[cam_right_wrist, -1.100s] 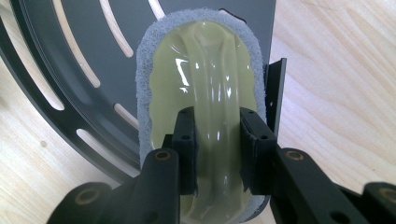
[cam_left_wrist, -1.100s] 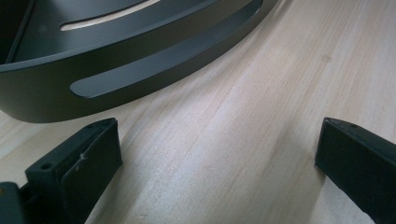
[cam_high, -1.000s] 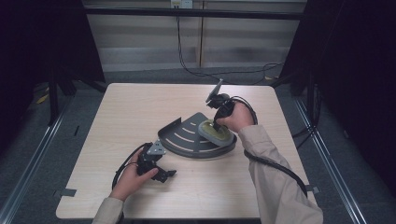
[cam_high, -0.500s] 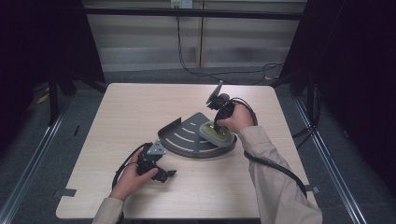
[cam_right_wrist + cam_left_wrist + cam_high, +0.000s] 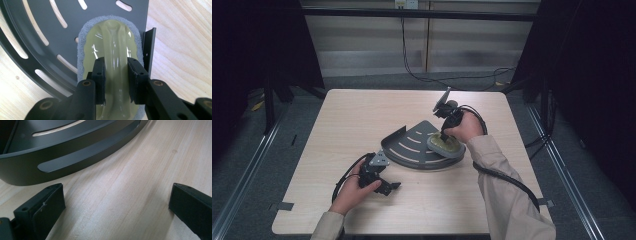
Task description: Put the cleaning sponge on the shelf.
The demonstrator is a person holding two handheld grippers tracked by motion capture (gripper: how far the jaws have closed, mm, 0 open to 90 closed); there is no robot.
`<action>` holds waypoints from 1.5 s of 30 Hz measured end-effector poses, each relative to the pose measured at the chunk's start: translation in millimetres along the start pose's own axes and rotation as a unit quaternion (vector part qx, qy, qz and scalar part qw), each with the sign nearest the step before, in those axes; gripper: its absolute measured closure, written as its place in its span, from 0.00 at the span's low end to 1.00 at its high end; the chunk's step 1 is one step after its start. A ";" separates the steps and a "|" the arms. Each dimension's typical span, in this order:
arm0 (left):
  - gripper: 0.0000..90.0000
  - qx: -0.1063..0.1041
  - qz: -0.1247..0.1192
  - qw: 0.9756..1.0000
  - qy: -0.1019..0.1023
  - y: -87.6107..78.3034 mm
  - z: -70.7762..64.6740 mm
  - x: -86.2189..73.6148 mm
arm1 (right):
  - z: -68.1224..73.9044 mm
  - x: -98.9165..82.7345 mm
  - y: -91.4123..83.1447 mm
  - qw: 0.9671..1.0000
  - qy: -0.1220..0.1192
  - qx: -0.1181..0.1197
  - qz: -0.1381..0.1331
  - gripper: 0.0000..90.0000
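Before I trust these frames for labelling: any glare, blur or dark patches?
Right gripper view: glare streaks on the scrubber handle, otherwise sharp. Left gripper view: near pads slightly soft. High view: table evenly lit, surroundings dark.

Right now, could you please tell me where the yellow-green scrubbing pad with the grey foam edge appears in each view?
High view: scrubbing pad right of centre, on the dark slotted corner tray.
Right gripper view: centre, its ridge clamped by the right gripper.
Left gripper view: not in it.
Shared landmark: the tray.
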State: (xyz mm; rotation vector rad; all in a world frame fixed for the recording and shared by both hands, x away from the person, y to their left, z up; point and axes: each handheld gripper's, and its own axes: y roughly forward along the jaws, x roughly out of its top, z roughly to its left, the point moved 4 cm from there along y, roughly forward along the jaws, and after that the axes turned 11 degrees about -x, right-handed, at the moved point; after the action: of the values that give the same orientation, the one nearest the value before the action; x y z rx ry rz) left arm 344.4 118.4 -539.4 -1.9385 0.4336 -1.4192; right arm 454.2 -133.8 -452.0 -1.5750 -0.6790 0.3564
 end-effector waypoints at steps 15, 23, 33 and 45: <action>0.00 0.000 0.000 1.000 0.000 0.0 0.0 0.0 | 1.4 -1.9 1.4 1.000 -0.003 0.004 -0.002 0.78; 0.00 0.000 0.000 1.000 0.000 0.0 0.0 0.0 | 3.0 0.5 4.6 1.000 -0.008 0.002 -0.001 0.78; 0.00 0.000 0.000 1.000 0.000 0.0 0.0 0.0 | 4.9 -1.7 7.9 1.000 -0.005 0.006 -0.002 0.77; 0.00 0.000 0.000 1.000 0.000 0.0 0.0 0.0 | 4.0 -0.4 8.4 1.000 0.015 0.001 -0.014 0.78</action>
State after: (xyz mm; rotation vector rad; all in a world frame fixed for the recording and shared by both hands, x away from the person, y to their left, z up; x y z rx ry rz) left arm 344.3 118.4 -539.4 -1.9383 0.4337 -1.4189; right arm 453.3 -130.9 -460.8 -1.5638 -0.6770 0.3117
